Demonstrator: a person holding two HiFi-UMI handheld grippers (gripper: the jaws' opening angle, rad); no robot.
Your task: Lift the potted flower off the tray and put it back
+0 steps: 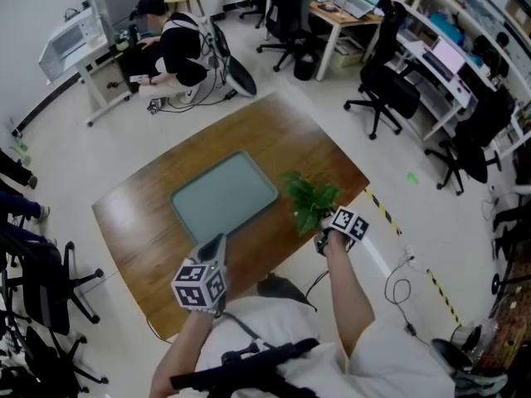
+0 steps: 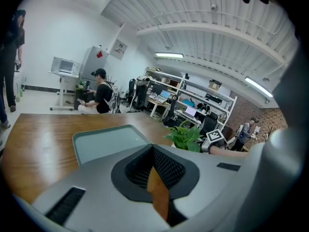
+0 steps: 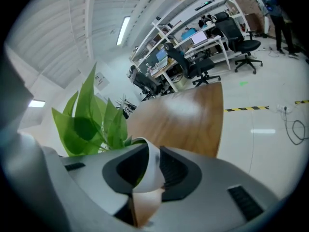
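Note:
The potted flower point(image 1: 311, 199), green leaves in a white pot, stands on the wooden table point(image 1: 141, 222) just right of the grey-green tray point(image 1: 224, 193), which is bare. My right gripper point(image 1: 322, 240) is at the pot from the near side. In the right gripper view the pot's white rim point(image 3: 152, 166) sits between the jaws of the right gripper point(image 3: 145, 173) with a dark gap on one side, so the jaws stand open around it. My left gripper point(image 1: 217, 240) hovers at the tray's near edge, shut and empty point(image 2: 153, 168). The left gripper view shows the tray point(image 2: 104, 141) and the plant point(image 2: 186, 138).
The table's right edge is close to the pot. Black-and-yellow tape point(image 1: 386, 214) runs along the floor beyond that edge. A person point(image 1: 174, 52) crouches on the floor past the table's far end. Office chairs point(image 1: 386, 89) and desks fill the back right, and more chairs point(image 1: 50, 288) stand at the left.

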